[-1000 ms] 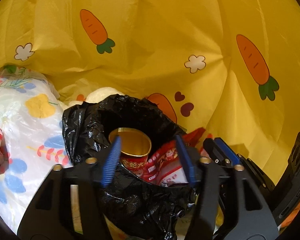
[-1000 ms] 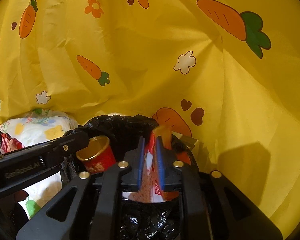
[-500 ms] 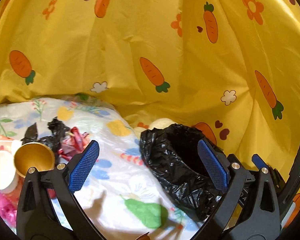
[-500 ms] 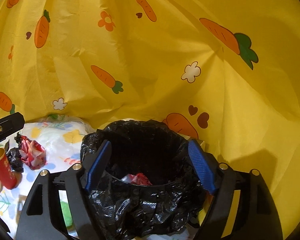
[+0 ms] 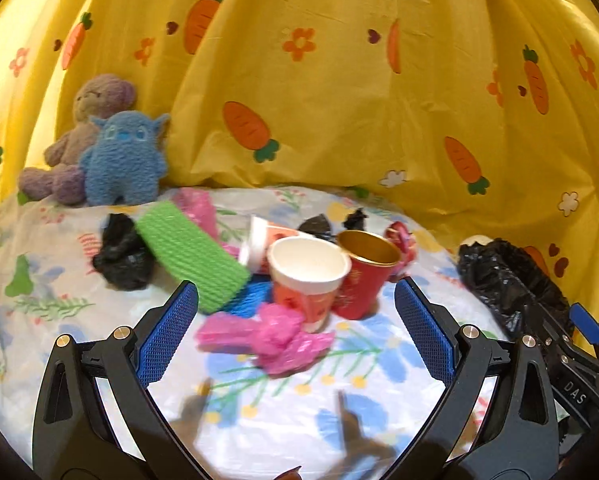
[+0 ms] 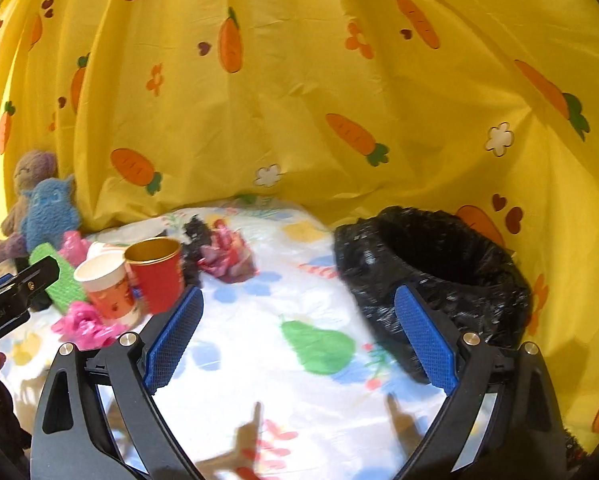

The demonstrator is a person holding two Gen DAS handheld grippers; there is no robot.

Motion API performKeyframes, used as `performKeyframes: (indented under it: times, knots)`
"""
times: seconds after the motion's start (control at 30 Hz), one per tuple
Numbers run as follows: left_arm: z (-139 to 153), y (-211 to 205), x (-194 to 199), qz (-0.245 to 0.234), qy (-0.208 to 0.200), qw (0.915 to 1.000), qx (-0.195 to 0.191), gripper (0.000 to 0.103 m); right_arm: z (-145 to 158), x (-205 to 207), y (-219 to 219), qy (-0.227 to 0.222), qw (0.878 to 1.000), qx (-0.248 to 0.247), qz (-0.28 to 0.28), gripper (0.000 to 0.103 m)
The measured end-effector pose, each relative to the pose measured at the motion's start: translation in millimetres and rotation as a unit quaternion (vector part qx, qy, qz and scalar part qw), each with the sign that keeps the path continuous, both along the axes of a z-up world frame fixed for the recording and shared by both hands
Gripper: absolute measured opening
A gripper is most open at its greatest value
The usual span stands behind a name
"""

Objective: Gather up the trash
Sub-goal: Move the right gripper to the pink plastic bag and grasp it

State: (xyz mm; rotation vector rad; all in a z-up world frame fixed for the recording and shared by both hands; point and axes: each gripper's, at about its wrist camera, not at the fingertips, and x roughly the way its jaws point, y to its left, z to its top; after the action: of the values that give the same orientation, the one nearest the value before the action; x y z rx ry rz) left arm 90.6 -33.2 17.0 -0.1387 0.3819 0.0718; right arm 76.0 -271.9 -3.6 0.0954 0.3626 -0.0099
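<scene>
My left gripper (image 5: 295,320) is open and empty, above the floral sheet, facing a pile of trash: a white-rimmed orange paper cup (image 5: 309,280), a red cup with gold inside (image 5: 363,276), a crumpled pink bag (image 5: 275,338), a green ribbed sleeve (image 5: 191,254), a black wad (image 5: 121,252) and a red wrapper (image 5: 399,240). The black trash bag (image 5: 507,280) stands at the right. My right gripper (image 6: 297,332) is open and empty, with the trash bag (image 6: 431,272) just right of it and the cups (image 6: 155,272) to the left.
Two plush toys, blue (image 5: 123,160) and brown (image 5: 95,100), sit at the back left against the yellow carrot-print cloth (image 5: 339,100). The floral sheet (image 6: 299,360) covers the surface. The left gripper's body (image 6: 15,300) shows at the right wrist view's left edge.
Both grippers opened and let their items drop into the black bag, then pulled back and swung left. The trash pile has come into view; the bag now lies to the right.
</scene>
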Motion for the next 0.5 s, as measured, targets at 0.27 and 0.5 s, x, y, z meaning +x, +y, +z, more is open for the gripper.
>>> performKeyframes:
  times: [0.27,0.5]
  knots:
    - [-7,70,-32,0.086,0.002,0.9963,-0.008,0.097,-17,6,93,0.042,0.993,-0.013,0.111,0.093]
    - [-11,96,-42,0.117,-0.001,0.9931,-0.015,0.097,-19,24,140,0.061,0.986,-0.02,0.155,0.092]
